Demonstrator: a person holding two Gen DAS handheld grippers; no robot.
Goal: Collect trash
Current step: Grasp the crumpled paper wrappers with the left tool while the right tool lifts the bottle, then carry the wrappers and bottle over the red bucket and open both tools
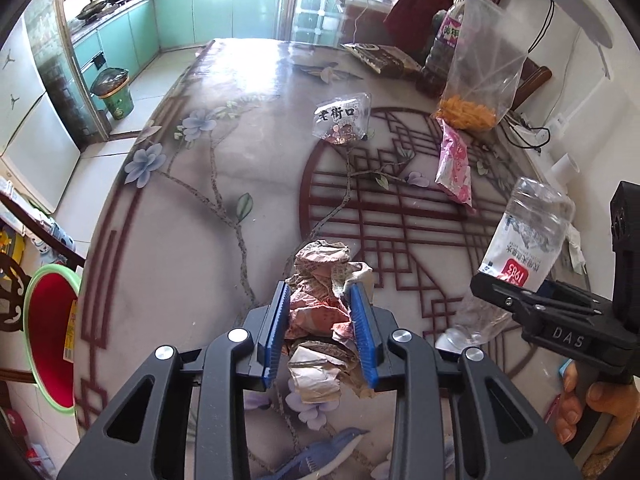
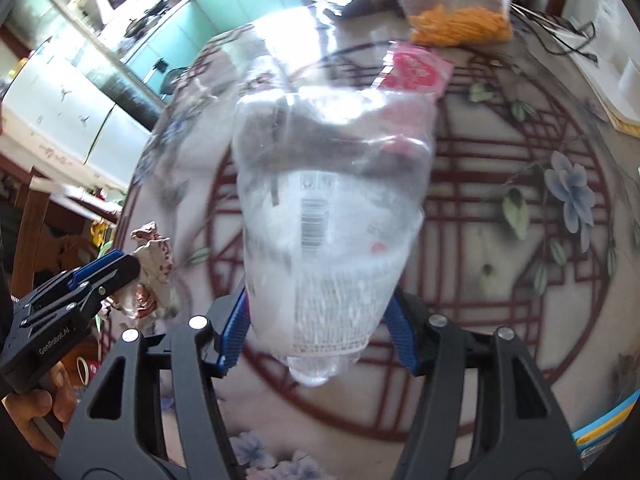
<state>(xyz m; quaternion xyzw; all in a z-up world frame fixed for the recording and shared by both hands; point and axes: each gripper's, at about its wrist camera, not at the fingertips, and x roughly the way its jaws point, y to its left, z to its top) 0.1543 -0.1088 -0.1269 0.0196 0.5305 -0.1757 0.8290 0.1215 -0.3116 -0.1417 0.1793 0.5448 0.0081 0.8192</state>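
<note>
**Both claws loaded; the bin lies low to the left**

The left claw [image 1: 322, 320] is closed partway on a paper wad [image 1: 324, 308], its blue pads pressed into both sides, with crumpled ends sticking out ahead and hanging below. It hangs above the near part of the desk [image 1: 224, 216]. The right claw [image 2: 318, 320] grips a clear bottle [image 2: 332, 208] low on its labelled body; the bottle's long axis runs forward and up from the jaws, its squashed end below them.

The red bin [image 1: 50, 340] with a green rim sits off the desk's left edge, lower than the top, mouth open. It lies left of both claws, and the left claw is nearer, so I judge the wad goes first, with a swing left and down past the edge.

Further out on the desk lie a pink wrapper [image 1: 454, 164], a clear packet [image 1: 344, 118] and a bag of orange snacks [image 1: 476, 76], all well apart from the claws.
</note>
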